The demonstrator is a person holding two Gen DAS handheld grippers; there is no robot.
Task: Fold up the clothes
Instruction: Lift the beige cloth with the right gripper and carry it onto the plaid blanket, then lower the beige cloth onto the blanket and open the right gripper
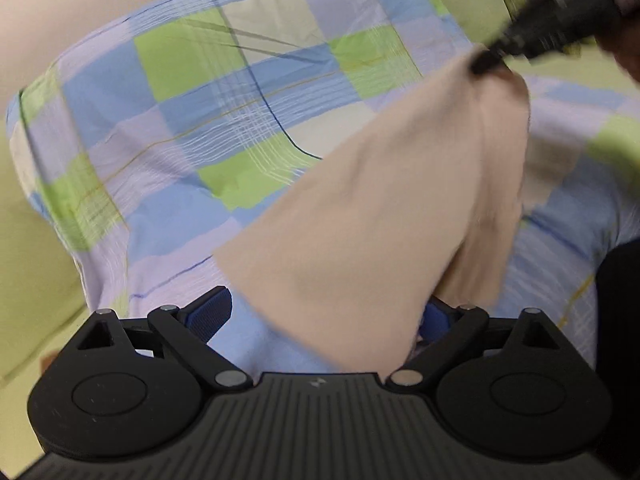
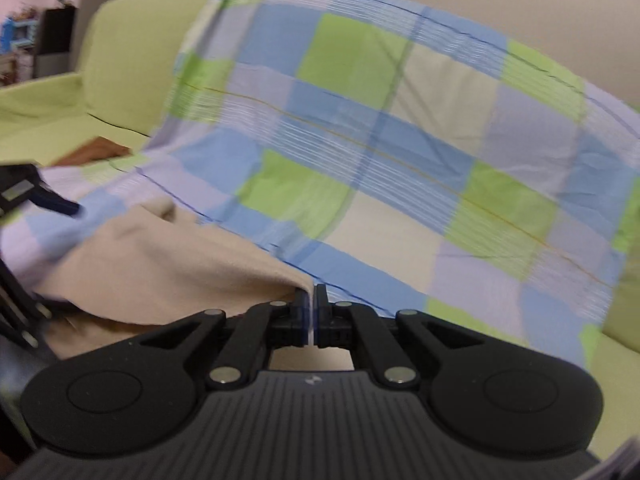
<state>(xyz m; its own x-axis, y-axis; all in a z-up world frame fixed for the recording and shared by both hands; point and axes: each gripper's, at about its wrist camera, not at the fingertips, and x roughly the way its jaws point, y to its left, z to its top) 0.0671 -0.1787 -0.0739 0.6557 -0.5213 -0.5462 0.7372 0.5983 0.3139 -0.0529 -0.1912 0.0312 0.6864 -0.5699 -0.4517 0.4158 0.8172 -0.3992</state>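
A beige garment (image 1: 380,220) hangs stretched over the checked sheet (image 1: 200,100). My left gripper (image 1: 324,314) is open, its blue pads (image 1: 212,312) wide apart, and the garment's lower edge droops between them. At the upper right, my right gripper (image 1: 490,58) is shut on the garment's far corner. In the right wrist view the right gripper (image 2: 311,308) pinches the beige garment (image 2: 160,264) at its edge, with cloth showing between the shut fingers. The left gripper's blue fingertip (image 2: 60,204) shows at the left edge, blurred.
A blue, green and lilac checked sheet (image 2: 360,140) drapes over a light green sofa (image 2: 132,48). A brown object (image 2: 96,152) lies on the seat at left. A dark cabinet (image 2: 56,36) stands far back. A dark shape (image 1: 618,320) fills the right edge.
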